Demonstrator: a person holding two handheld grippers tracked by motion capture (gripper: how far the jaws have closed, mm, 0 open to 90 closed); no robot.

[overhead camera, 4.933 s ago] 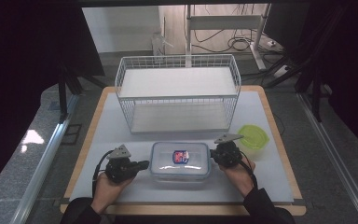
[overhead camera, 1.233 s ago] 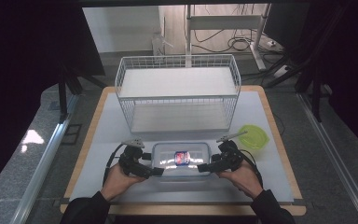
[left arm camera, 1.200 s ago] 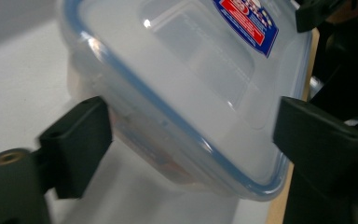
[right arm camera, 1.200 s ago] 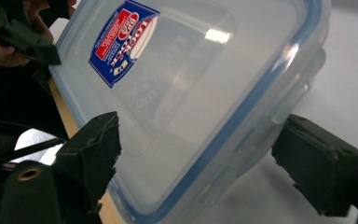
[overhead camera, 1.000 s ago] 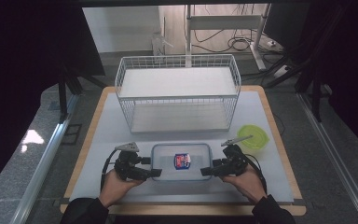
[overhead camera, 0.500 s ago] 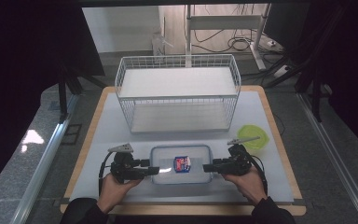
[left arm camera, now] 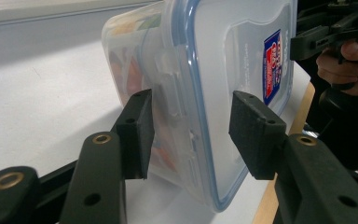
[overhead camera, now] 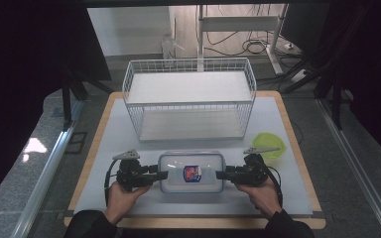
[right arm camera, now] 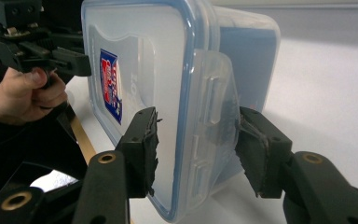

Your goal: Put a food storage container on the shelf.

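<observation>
A clear lidded food container (overhead camera: 191,172) with a blue seal and a red-blue label lies flat on the white mat near the front edge. My left gripper (overhead camera: 161,175) is at its left end and my right gripper (overhead camera: 221,174) at its right end. In the left gripper view the container (left arm camera: 223,70) has its end latch between the open jaws of my left gripper (left arm camera: 189,100), with gaps on both sides. In the right gripper view my right gripper (right arm camera: 196,119) stands open around the other latch of the container (right arm camera: 144,60), its worn pads close to the flap.
A white wire basket rack (overhead camera: 188,104) stands behind the container at mid table. A lime-green bowl (overhead camera: 270,145) sits right of it, just behind my right hand. The white mat (overhead camera: 104,148) covers a wooden board; a floor rail runs along the left.
Both grippers closed in from beside the container onto its two ends. Over the last second the container and grippers shifted slightly toward the near edge.
</observation>
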